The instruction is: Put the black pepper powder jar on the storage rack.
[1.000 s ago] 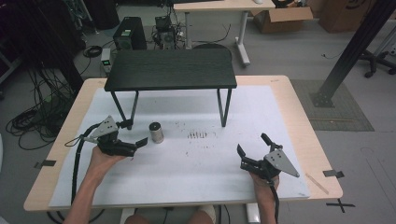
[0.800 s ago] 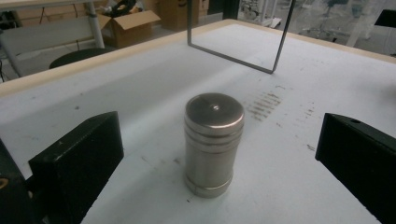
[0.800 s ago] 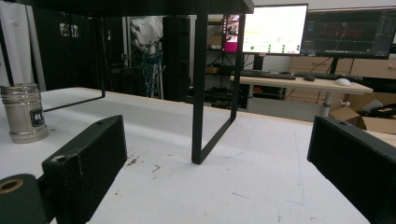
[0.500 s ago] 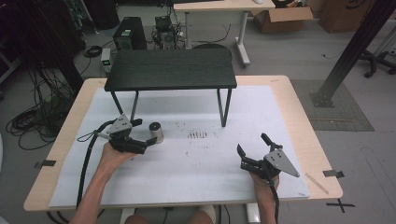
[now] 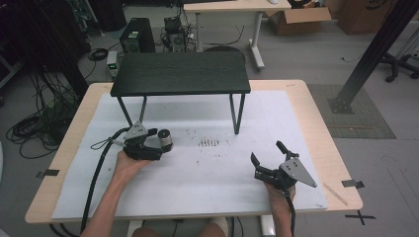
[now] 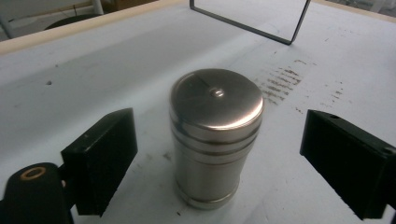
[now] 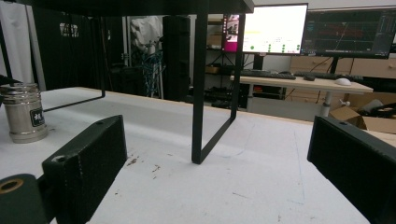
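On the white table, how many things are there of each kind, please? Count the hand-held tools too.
Metal canister: 1
Black shelf stand: 1
Hand-held tools: 2, left tool and right tool
Total: 4

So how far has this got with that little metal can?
Done: the left gripper has reached the metal canister, which stands upright between its jaws. In hand: those jaws have just been closing but don't touch it yet. Left: gripping and lifting it. The right gripper rests open on the white mat.
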A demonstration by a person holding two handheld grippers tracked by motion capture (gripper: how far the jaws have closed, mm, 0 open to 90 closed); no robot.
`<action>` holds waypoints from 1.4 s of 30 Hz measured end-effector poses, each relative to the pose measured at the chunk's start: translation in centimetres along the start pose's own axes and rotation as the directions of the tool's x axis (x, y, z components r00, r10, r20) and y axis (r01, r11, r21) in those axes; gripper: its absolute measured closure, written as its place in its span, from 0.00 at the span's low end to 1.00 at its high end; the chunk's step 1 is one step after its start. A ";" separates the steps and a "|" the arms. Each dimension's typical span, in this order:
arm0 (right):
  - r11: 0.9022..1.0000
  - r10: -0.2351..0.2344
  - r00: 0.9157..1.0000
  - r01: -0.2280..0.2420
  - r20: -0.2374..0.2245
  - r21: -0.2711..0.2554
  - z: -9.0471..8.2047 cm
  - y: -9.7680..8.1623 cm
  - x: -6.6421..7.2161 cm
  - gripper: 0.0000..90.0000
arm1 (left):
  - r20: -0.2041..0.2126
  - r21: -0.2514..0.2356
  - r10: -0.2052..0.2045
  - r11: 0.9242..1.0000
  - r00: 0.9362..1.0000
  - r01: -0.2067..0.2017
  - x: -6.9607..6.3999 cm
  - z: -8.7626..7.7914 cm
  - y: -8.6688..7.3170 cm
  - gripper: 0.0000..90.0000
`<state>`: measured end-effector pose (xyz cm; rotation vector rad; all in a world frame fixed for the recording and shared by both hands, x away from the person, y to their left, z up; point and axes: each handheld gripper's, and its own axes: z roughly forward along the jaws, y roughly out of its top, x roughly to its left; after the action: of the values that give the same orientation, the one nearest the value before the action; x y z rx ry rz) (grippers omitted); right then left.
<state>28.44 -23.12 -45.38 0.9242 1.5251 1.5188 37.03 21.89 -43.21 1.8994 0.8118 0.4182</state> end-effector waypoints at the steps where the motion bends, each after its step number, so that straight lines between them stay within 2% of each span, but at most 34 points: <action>1: 1.000 0.000 1.000 0.000 0.000 0.000 0.0 0.0 0.0 0.05 | -0.003 0.000 0.005 1.000 1.000 -0.005 0.0 0.0 0.0 0.18; 7: 1.000 0.000 1.000 0.000 0.001 0.001 0.0 0.0 0.0 0.05 | -0.015 0.002 0.009 1.000 1.000 -0.009 0.0 0.2 -0.1 0.27; 14: 1.000 0.001 1.000 -0.001 0.001 0.002 0.0 0.0 0.0 0.05 | -0.036 0.006 0.045 0.999 0.998 -0.045 -0.2 0.4 -0.2 0.38; 28: 1.000 0.005 1.000 -0.005 0.002 0.003 0.0 0.0 0.0 0.05 | -0.049 -0.019 0.037 0.999 0.998 -0.038 -0.4 0.6 -0.1 0.53; 42: 1.000 0.007 1.000 -0.007 0.002 0.005 0.0 0.0 0.0 0.05 | -0.042 -0.024 0.027 0.999 0.999 -0.028 -0.2 0.6 -0.2 0.54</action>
<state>28.50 -23.14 -45.37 0.9341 1.5269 1.5194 37.16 21.38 -43.64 1.8861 0.8051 0.4836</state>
